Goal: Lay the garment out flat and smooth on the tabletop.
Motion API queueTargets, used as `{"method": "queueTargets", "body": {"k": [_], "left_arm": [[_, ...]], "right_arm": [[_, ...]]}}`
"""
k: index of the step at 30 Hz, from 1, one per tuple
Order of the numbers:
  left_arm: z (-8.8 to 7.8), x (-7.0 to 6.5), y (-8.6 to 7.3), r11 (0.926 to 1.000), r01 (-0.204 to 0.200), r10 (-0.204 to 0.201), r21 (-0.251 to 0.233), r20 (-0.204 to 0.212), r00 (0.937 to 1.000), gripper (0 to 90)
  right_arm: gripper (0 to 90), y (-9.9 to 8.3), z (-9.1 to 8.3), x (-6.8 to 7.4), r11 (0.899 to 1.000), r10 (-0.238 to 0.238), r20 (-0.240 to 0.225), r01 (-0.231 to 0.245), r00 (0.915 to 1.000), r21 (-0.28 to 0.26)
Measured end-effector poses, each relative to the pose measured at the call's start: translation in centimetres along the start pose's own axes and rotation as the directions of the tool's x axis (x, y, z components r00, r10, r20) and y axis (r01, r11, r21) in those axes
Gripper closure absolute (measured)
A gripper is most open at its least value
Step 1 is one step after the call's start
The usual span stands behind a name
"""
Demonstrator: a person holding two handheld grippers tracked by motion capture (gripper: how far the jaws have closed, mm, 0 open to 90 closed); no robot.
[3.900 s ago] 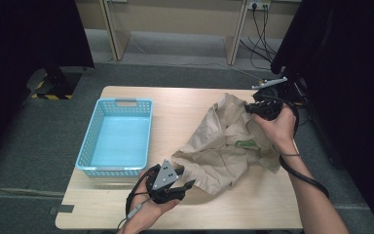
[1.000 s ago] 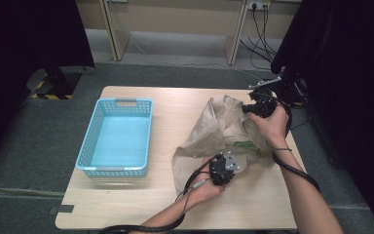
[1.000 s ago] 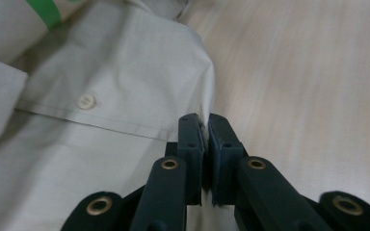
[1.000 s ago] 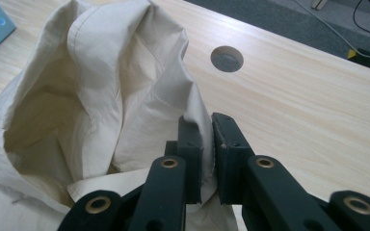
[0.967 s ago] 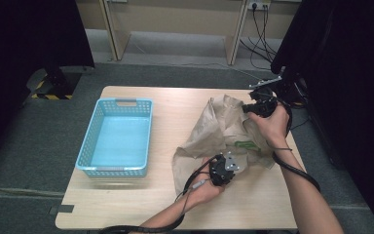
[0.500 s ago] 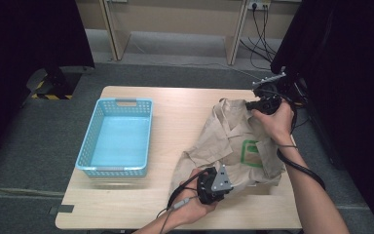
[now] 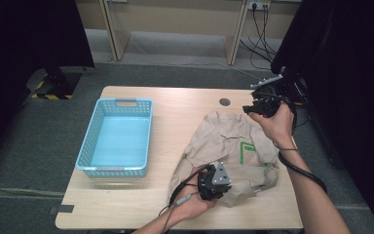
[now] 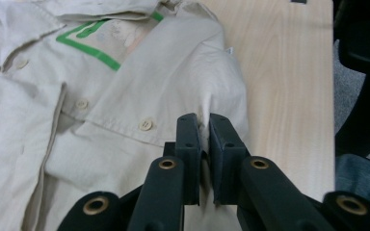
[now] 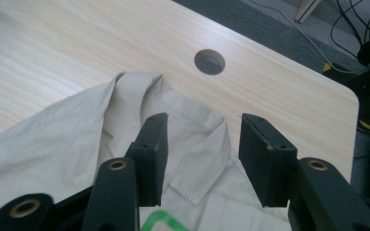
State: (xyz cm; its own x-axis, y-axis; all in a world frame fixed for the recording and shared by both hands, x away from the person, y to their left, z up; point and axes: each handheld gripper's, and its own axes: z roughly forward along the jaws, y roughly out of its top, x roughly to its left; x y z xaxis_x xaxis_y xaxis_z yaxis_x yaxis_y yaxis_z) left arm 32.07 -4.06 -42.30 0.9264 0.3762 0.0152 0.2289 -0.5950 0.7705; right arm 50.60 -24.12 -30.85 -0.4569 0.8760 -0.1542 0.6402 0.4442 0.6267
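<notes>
**Colours on the table**

The shirt [image 7: 233, 151] was plain beige with a green outlined patch and pale buttons. The basket [image 7: 118, 136] was light blue with a lattice wall. The table [image 7: 175, 102] was pale wood grain. Both grippers' fingers [image 9: 153, 144] were black.

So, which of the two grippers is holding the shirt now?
The left gripper: its jaws are shut on a fold of the beige shirt. The right gripper hangs open above the collar.

I work in a lab-like recording room: my wooden table [image 7: 175, 102] sits on grey carpet [image 7: 19, 146], black curtains [image 7: 29, 34] at ten o'clock, wall sockets [image 7: 258, 5] with cables [image 7: 258, 29] at one.
</notes>
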Motion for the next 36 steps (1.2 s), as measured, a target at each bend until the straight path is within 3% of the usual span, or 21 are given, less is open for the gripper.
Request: {"method": "queueTargets", "body": {"k": [6,12,15,19,20,22,24,25,26,28,29,30,31,34,36], "left_arm": [[0.4,0.1,-0.3,0.9998,0.017,-0.017,0.005,0.000,0.9999,83.4],[0.6,-0.4,-0.6,1.0000,-0.003,0.003,0.009,0.034,0.9994,79.8],[0.1,-0.2,-0.3,0.9993,0.014,-0.014,-0.036,0.011,0.9998,66.0],[-0.7,0.4,0.1,0.9953,0.040,-0.042,-0.089,-0.023,0.9989,48.0],[-1.2,0.9,0.2,0.9932,0.045,-0.052,-0.107,-0.061,0.9968,45.4],[-1.6,1.6,0.3,0.9898,0.068,-0.078,-0.125,-0.079,0.9938,43.5],[-1.9,2.4,0.4,0.9893,0.072,-0.089,-0.127,-0.132,0.9873,41.1],[-1.9,2.4,0.4,0.9893,0.072,-0.089,-0.127,-0.132,0.9873,41.0],[-1.7,3.5,0.4,0.9920,0.073,-0.092,-0.103,-0.188,0.9779,40.4],[-1.3,4.5,0.4,0.9971,0.047,-0.061,-0.060,-0.254,0.9653,39.0],[-1.0,5.0,0.3,0.9980,0.050,-0.059,-0.039,-0.270,0.9612,38.7],[-1.0,5.0,0.3,0.9980,0.050,-0.059,-0.039,-0.270,0.9612,38.2],[-0.1,5.9,0.2,0.9988,0.049,-0.047,0.001,-0.296,0.9541,37.4],[1.3,7.0,-0.1,0.9972,0.056,-0.038,0.050,-0.309,0.9502,34.7],[2.3,7.5,-0.4,0.9950,0.066,-0.040,0.075,-0.305,0.9515,34.1]], "right_arm": [[53.8,-3.2,-0.9,-0.6,1.000,0.013,-0.002,-0.013,0.9999,0.029],[54.7,-8.5,1.2,-2.1,0.987,0.094,-0.015,-0.091,0.9955,0.132],[54.4,-10.5,2.5,-2.4,0.979,0.116,-0.020,-0.111,0.9930,0.170],[51.8,-11.7,3.5,-2.2,0.975,0.124,-0.027,-0.116,0.9920,0.192],[51.4,-11.9,3.8,-2.1,0.974,0.120,-0.023,-0.113,0.9925,0.198],[49.9,-12.2,4.3,-2.0,0.971,0.124,-0.013,-0.119,0.9922,0.208],[49.3,-12.4,4.7,-1.8,0.970,0.130,-0.021,-0.123,0.9913,0.210],[49.3,-12.5,4.9,-1.7,0.969,0.130,-0.018,-0.123,0.9914,0.214],[49.3,-12.7,5.2,-1.6,0.967,0.133,-0.019,-0.126,0.9909,0.221],[50.3,-13.0,5.7,-1.6,0.965,0.139,-0.014,-0.132,0.9902,0.229],[50.6,-13.1,6.0,-1.6,0.963,0.147,-0.015,-0.139,0.9891,0.233],[51.7,-13.2,6.2,-1.6,0.962,0.150,-0.015,-0.143,0.9885,0.234],[53.9,-13.3,6.3,-1.6,0.961,0.153,-0.019,-0.144,0.9880,0.234],[59.6,-13.6,6.7,-1.3,0.961,0.162,-0.032,-0.150,0.9863,0.233],[63.1,-13.7,6.9,-1.3,0.961,0.169,-0.038,-0.157,0.9848,0.226]]}}
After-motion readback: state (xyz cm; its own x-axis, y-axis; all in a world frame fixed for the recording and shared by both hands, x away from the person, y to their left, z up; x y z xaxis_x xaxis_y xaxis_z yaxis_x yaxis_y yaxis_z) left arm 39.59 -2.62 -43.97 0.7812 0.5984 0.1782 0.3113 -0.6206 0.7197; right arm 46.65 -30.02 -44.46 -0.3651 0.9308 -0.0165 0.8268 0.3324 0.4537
